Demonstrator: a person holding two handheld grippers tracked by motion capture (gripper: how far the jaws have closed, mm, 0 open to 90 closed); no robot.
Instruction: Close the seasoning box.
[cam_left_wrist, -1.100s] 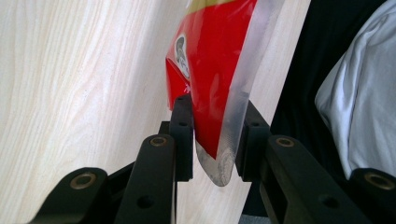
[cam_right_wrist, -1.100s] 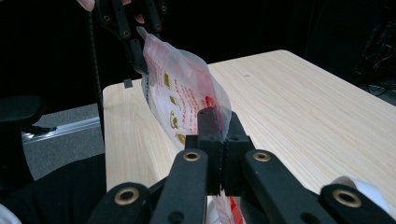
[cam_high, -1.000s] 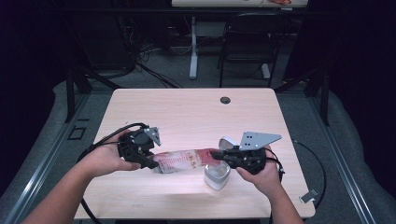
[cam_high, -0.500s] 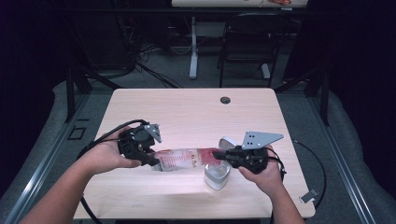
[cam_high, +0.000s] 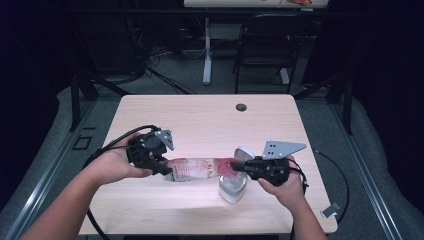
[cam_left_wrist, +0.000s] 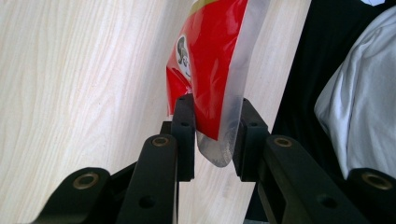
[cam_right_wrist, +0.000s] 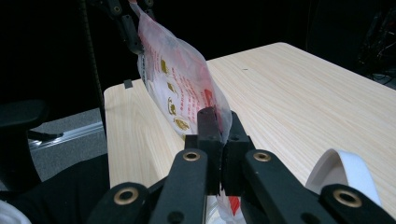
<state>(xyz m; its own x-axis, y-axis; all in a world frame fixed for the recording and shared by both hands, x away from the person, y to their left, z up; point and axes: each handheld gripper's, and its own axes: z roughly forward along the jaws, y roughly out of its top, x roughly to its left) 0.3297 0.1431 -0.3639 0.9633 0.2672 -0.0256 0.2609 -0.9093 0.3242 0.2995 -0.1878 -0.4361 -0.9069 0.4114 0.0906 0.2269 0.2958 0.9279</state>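
Wooden table (cam_high: 200, 120): far half bare save one small dark grommet (cam_high: 241, 107). Near half: plastic pouch (cam_high: 197, 168) stretched crosswise; white container (cam_high: 233, 188) just under its right end.

We cannot read the print on the pouch (cam_high: 197, 169) from the high view: it is too small and blurred. In the left gripper view the pouch's top runs off the upper edge, and its lower end is hidden between the left gripper's (cam_left_wrist: 212, 135) jaws. In the right gripper view the right gripper (cam_right_wrist: 218, 122) covers the pouch's near end, and the white container (cam_right_wrist: 343, 175) is cut by the right edge. From above, the right gripper and pouch hide part of that container near the table's (cam_high: 200, 120) front edge. What it holds we cannot tell.
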